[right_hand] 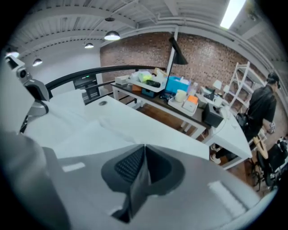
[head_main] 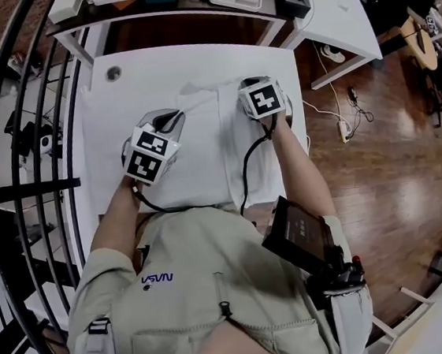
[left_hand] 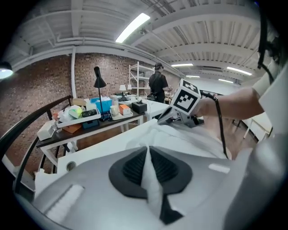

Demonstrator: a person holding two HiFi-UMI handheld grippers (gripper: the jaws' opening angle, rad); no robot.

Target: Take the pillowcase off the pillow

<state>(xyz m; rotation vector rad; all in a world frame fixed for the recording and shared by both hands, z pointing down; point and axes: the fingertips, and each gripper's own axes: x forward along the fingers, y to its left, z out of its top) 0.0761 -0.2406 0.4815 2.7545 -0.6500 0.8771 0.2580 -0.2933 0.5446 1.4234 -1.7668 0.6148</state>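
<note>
Workshop-lab space — brick wall, strip light, cluttered bench, metal shelving.

right gripper: clamped on pillowcase fold | white table beneath

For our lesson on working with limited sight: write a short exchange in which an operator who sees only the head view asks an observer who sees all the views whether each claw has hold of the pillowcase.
Operator: My head view hides the tips. Is the left claw gripping anything?
Observer: Yes. The left gripper view shows it shut on a fold of the white pillowcase, pinched between the ribbed pads.
Operator: And the right claw?
Observer: The right gripper view shows it shut too, with a fold of the same cloth between its pads.
</note>
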